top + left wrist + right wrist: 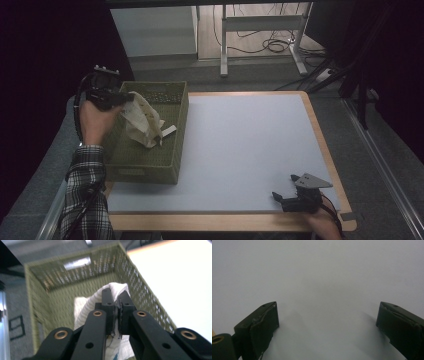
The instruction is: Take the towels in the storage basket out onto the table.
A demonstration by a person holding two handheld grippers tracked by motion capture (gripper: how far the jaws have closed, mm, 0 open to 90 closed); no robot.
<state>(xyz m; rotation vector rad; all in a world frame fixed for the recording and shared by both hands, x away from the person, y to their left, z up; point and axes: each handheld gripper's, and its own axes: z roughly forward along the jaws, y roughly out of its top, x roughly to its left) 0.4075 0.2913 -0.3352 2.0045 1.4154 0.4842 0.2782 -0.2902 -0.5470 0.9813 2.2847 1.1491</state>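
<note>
An olive-green woven basket (176,150) stands at the left edge of the table. A white cloth (143,121) hangs into it, pinched at its top by my left gripper (129,97), which is shut on it. In the left gripper view the black jaws (116,300) meet on a fold of the white cloth (86,307) above the inside of the basket (140,287). My right gripper (286,189) rests near the table's front right corner. Its jaws stand wide apart over bare white tabletop, with nothing between its fingertips (327,315).
The white tabletop (245,145) has a wooden rim. Dark floor surrounds it, and a table frame with cables (270,42) stands behind. A person's checked sleeve (87,195) comes in at the lower left.
</note>
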